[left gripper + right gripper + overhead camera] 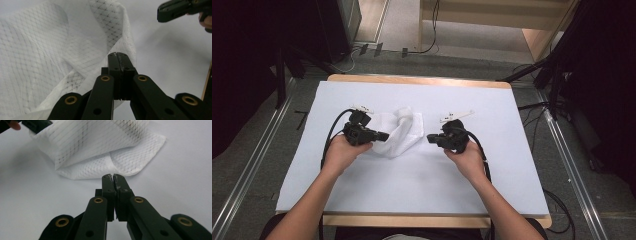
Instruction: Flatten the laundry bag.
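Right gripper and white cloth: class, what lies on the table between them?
Nothing: in the right gripper view, bare white table runs from the shut right gripper to the white cloth. The high view shows the same gap.

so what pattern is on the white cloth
A fine dark diamond grid on the white cloth, clearest in the right gripper view.

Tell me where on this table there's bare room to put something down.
The near strip of the white table cover between the forearms is bare, as are the far edge and the right side beyond the right gripper. It is crowded mid-left, where the white mesh cloth lies bunched against the left gripper.
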The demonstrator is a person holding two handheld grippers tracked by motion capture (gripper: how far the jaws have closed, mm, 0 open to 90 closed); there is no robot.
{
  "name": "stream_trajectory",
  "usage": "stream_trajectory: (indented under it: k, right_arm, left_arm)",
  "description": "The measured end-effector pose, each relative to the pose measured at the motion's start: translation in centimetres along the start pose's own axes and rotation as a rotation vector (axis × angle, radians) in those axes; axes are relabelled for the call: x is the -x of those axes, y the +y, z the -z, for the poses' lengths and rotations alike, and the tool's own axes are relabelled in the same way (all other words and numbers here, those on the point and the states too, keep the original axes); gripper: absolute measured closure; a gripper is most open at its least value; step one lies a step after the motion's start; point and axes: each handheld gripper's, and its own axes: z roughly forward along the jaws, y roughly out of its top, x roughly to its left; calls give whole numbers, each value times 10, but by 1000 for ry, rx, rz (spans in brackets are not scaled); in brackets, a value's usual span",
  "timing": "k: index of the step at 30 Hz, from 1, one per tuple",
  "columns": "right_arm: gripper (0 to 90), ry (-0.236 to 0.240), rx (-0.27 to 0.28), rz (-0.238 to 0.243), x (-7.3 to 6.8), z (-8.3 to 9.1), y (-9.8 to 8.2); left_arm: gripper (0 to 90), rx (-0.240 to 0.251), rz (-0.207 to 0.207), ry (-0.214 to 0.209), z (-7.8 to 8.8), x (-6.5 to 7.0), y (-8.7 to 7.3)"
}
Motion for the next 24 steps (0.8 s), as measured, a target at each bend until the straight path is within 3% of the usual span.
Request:
stream_trajectory:
  k: [6,11,24]
  right_arm:
    - [872,-1,15,1,-2,-1,3]
    - [864,-3,15,5,-2,-2,3]
    - [868,-24,35,-13,6,2,5]
  left_arm:
    - [900,-28,-55,-9,-2,15,-17]
    - [899,-40,-84,-22,-1,18,-31]
    - [900,-61,-70,-47,-2,17,-59]
